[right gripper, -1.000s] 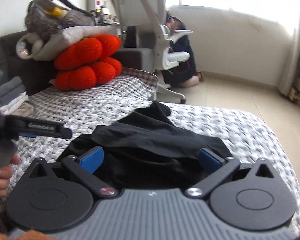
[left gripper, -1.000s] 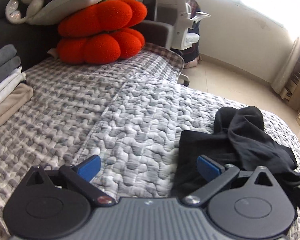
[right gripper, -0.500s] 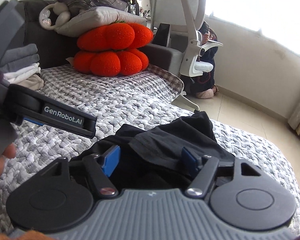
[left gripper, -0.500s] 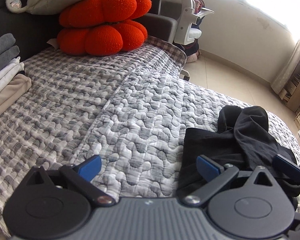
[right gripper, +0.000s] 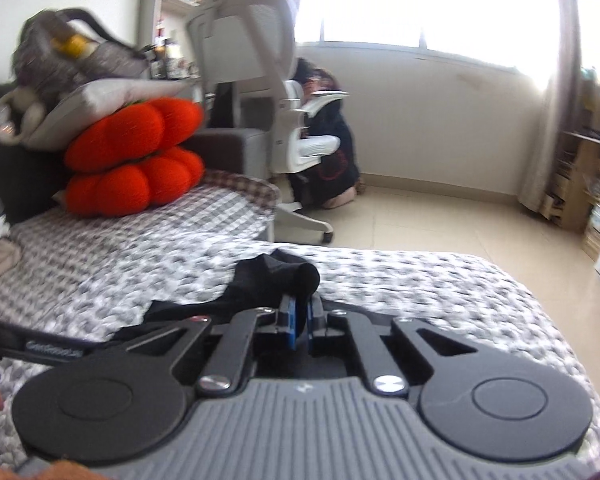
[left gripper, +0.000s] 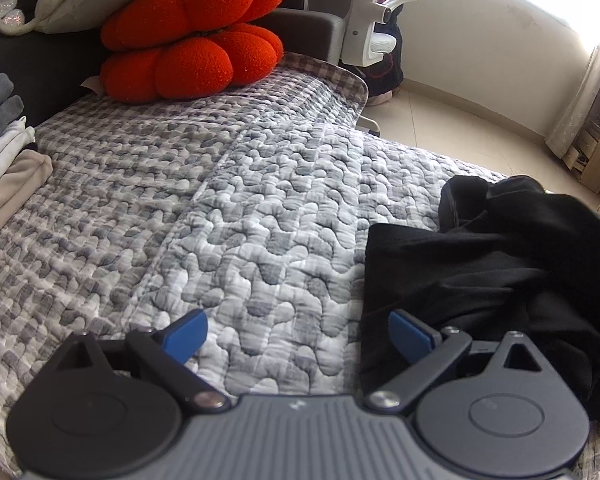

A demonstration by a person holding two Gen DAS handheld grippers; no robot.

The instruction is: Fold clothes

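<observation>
One quilted grey-and-white bedspread (left gripper: pixel 228 216) fills the frame, its puffy stitching running to a pale tiled floor (right gripper: pixel 440 220) at upper right. Two stacked orange plush cushions (left gripper: pixel 192 36) sit upper left, beside one white office chair (right gripper: pixel 260 80). One crumpled black garment (left gripper: pixel 492 256) lies at right. The left gripper (left gripper: pixel 298 334) gapes wide over bare quilt; the right gripper (right gripper: pixel 300 320) is clamped on the black garment.
</observation>
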